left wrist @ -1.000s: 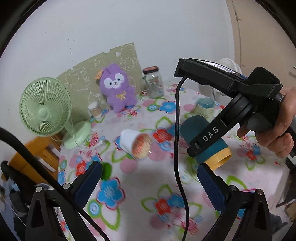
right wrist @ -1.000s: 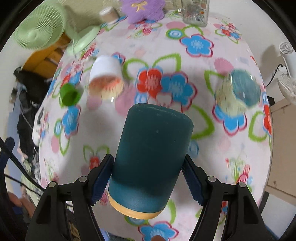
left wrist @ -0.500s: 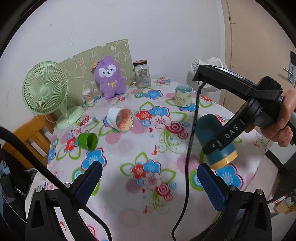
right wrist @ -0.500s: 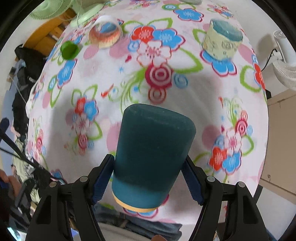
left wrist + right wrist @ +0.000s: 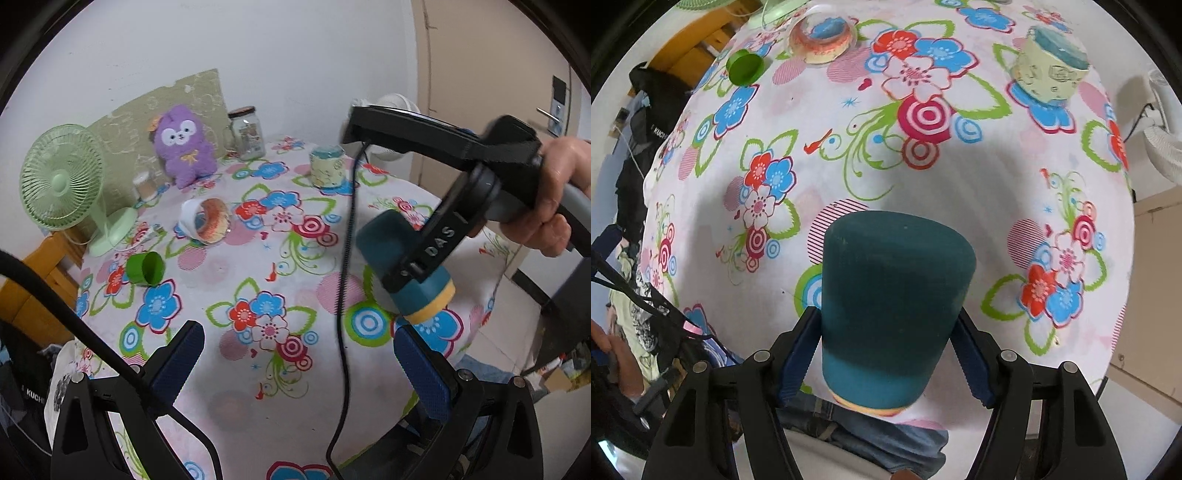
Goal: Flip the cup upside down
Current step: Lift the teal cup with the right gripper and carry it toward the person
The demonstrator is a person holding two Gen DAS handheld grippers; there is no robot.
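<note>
A dark teal cup (image 5: 894, 306) with a yellow rim is clamped between the blue pads of my right gripper (image 5: 884, 354), its closed bottom pointing toward the flowered table (image 5: 871, 140). In the left wrist view the same cup (image 5: 399, 266) hangs tilted above the table's right side, rim low and to the right, with a hand on the right gripper's handle. My left gripper (image 5: 297, 360) is open over the near table edge and holds nothing.
On the flowered cloth lie a white cup on its side (image 5: 205, 221), a small green cup on its side (image 5: 146, 267) and an upside-down pale green cup (image 5: 327, 166). At the back stand a green fan (image 5: 62, 188), a purple plush (image 5: 183, 144) and a glass jar (image 5: 246, 131).
The right gripper has carried the teal cup back toward the near right part of the table. The left gripper has drawn back too, so more table shows.
</note>
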